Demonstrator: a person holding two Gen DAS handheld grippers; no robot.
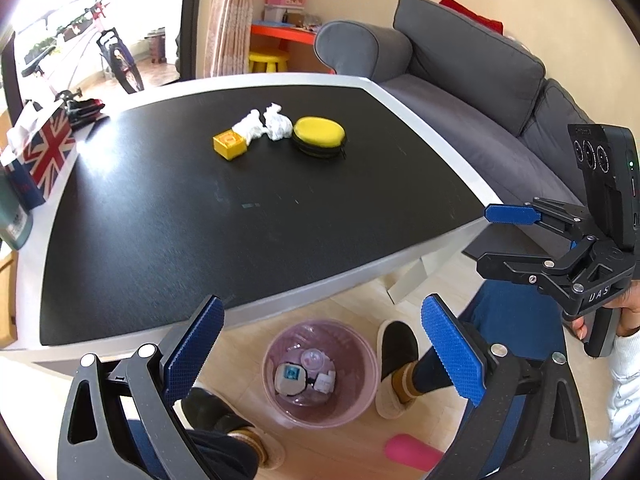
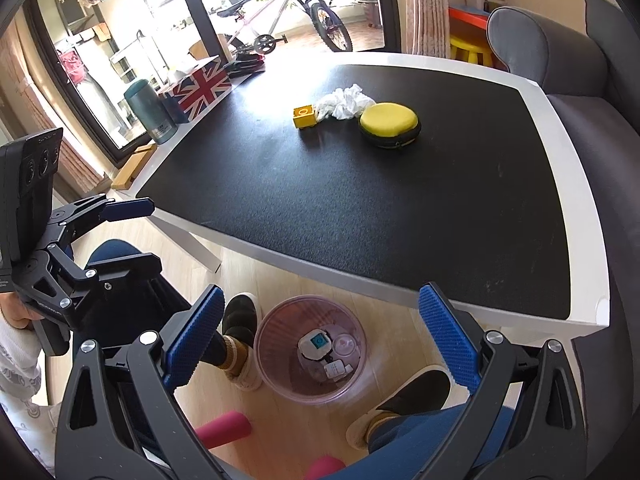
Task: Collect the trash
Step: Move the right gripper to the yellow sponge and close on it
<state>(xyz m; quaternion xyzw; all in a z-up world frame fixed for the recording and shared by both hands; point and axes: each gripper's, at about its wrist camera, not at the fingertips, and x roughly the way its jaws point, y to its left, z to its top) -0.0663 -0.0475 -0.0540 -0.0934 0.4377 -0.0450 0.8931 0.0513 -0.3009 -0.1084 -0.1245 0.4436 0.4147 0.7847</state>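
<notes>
Tabletop [image 1: 200, 208]: black surface with white rim, seen from both wrist views.
Sofa [image 1: 460, 72]: grey, just beside the tabletop's far edge.
Left tool [image 1: 322, 354]: blue-padded fingers spread wide, nothing between them, poised over the bin below the tabletop's near edge.
Right tool [image 2: 320, 346]: fingers likewise wide apart and empty, above the same bin.
Bin [image 1: 320, 376]: pink translucent plastic, on the wooden floor between the person's slippered feet; holds small white and blue scraps.
Union-flag box [image 1: 48, 152]: at the tabletop's side edge.
Yellow round case [image 1: 319, 135]: on the tabletop, far half.
Crumpled tissues [image 1: 266, 124]: white, between the case and the block, touching both.
Yellow block [image 1: 229, 145]: small cube.
</notes>
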